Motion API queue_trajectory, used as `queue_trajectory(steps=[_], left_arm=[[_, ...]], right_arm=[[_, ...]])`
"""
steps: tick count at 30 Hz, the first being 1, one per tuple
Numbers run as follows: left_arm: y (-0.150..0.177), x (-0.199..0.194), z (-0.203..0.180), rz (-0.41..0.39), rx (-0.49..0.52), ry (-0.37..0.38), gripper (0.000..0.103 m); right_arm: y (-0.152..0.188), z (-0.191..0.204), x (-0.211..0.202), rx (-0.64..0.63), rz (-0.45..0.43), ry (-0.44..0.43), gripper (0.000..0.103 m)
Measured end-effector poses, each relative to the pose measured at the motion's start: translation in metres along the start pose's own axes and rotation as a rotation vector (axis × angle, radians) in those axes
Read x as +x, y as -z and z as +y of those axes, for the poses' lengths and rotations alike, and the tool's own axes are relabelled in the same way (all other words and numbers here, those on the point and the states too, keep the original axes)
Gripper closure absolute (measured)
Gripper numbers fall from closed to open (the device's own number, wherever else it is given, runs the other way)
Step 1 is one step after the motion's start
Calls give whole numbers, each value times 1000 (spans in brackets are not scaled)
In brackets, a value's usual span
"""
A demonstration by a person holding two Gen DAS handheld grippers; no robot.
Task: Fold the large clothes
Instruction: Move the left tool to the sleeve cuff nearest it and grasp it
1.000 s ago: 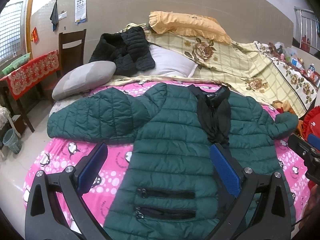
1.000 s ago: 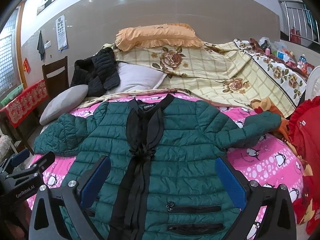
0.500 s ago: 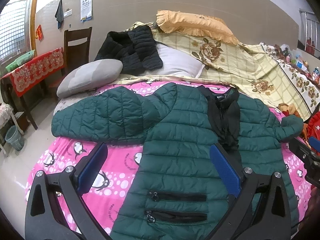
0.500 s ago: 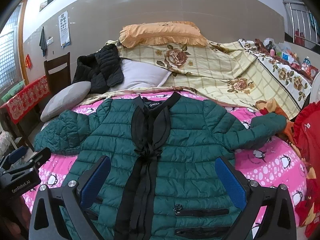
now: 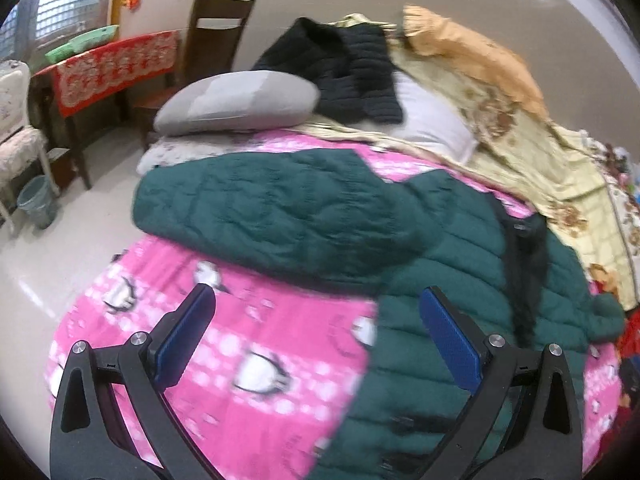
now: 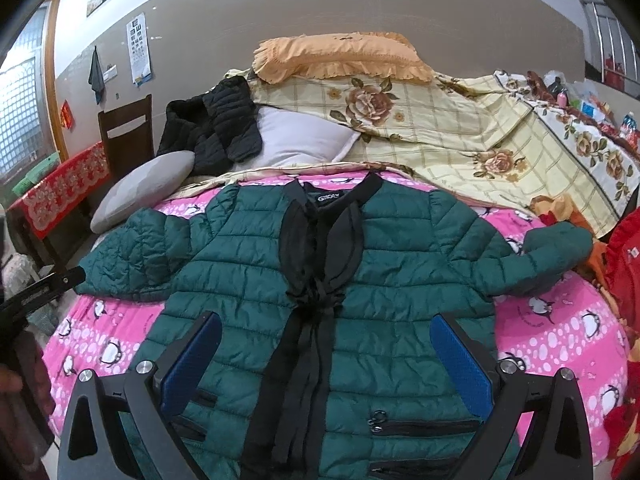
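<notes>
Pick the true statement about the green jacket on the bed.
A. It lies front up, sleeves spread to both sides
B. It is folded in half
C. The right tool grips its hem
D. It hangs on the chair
A. The jacket lies front up on the pink bedspread, black tie and pocket zippers showing, one sleeve out to each side; the right tool is open above it, gripping nothing.
</notes>
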State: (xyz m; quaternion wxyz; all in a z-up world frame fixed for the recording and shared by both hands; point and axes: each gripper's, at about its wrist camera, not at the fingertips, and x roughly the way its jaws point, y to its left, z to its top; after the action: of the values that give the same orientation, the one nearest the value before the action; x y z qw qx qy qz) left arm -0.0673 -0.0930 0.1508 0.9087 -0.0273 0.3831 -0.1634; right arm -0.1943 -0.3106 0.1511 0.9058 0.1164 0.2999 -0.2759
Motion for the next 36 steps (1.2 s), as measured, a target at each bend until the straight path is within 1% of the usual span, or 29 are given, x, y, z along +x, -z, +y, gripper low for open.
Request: queue_trajectory(steps=[3, 5, 7, 10, 13, 15, 17, 19, 21, 24, 27, 31, 33, 36], left_arm=[[-8, 14, 19, 8, -13, -55, 1], [-15, 25, 37, 21, -43, -77, 1], [-20, 34, 52, 37, -73, -79, 1], [-29, 50, 78, 80, -139, -52, 1], [-34, 60, 101, 93, -220, -16, 1], [-39, 67, 113, 104, -253, -9, 1], [-45, 73, 126, 105, -272, -25, 1], [-48, 79, 140, 103, -291, -64, 1], [-50, 86, 151, 125, -308, -73, 1], [-48, 94, 168, 159, -367, -20, 1], [-50, 98, 191, 142, -446, -13, 1], [-55, 106, 220, 122, -547, 42, 1], [-56, 112, 232, 118, -585, 59, 1], [-56, 124, 247, 112, -626, 62, 1]], right_arm=[[0, 2, 4, -2, 8, -6, 0], [0, 3, 7, -7, 19, -13, 0], [1, 3, 9, -10, 23, -17, 0], [0, 3, 12, -12, 28, -22, 0], [0, 2, 14, -3, 33, -29, 0], [1, 2, 18, 1, 42, -35, 0], [1, 3, 21, 0, 54, -44, 0], [2, 5, 23, -6, 59, -51, 0], [2, 6, 24, -11, 58, -51, 0], [3, 6, 26, -2, 64, -57, 0], [3, 6, 29, 8, 77, -62, 0], [3, 7, 30, 1, 85, -74, 0], [2, 9, 30, -4, 81, -77, 0], [1, 12, 30, -8, 81, -84, 0]])
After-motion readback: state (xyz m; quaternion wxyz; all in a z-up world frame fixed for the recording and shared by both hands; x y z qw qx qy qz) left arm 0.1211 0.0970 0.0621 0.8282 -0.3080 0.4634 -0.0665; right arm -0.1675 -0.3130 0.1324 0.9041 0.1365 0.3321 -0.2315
